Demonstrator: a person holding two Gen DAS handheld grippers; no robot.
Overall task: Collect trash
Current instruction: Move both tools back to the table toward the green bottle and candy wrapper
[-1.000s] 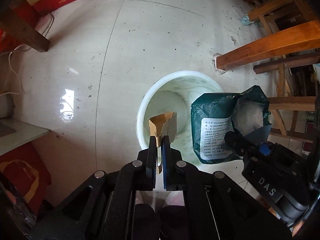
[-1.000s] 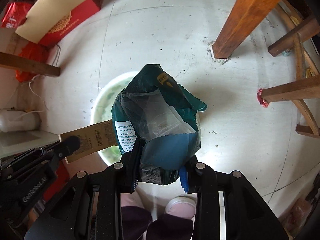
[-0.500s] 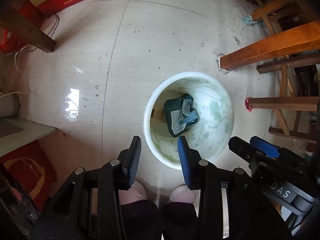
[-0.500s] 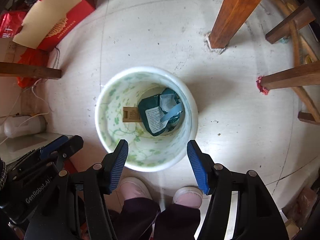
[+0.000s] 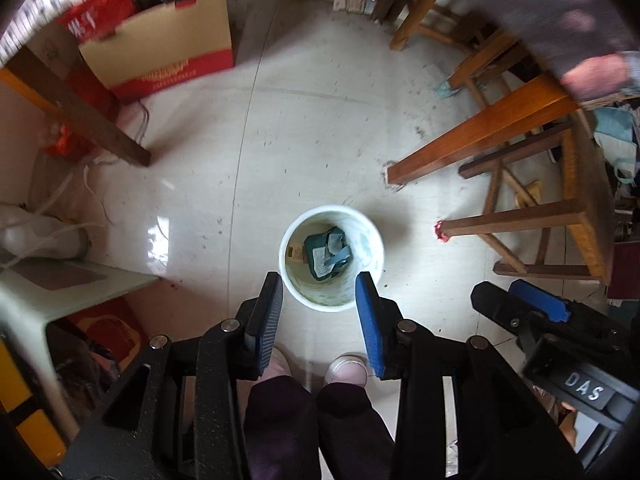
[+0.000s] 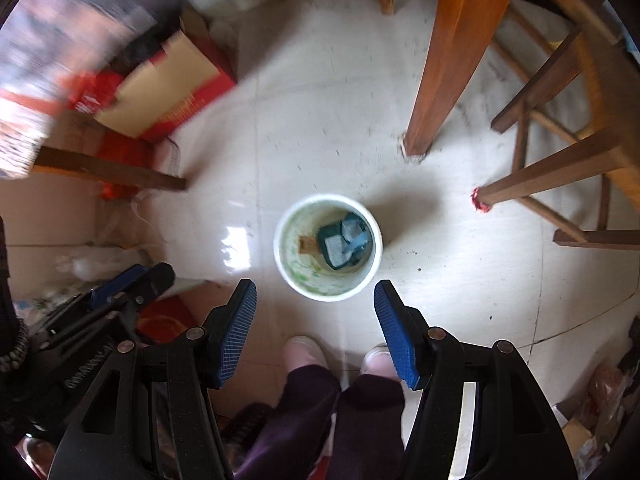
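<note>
Both pieces of trash are seen lying at the bottom of the white bin (image 5: 332, 258), a round, smooth-walled tub with faint green mottling that stands on the pale tiled floor (image 5: 304, 128). The dark green bag (image 5: 327, 254) is crumpled against the right side of the bin, a white printed label and a translucent panel showing; it is judged to be a thin, light, slippery film that would crush under any pinch and is best taken by a folded edge or its torn top. The small brown cardboard piece (image 5: 295, 251) lies just left of it, touching or nearly so; it is judged stiff, light and dry, best pinched across its flat faces. The left gripper (image 5: 320, 312) is held above the near rim with its ribbed blue pads spread wide and nothing between them. The right gripper (image 6: 316, 324) is likewise spread wide and empty, above the near side of the bin. Varnished wooden furniture legs (image 6: 448, 56) stand to the far right, and a red and tan carton (image 5: 160, 52) rests at the far left.
</note>
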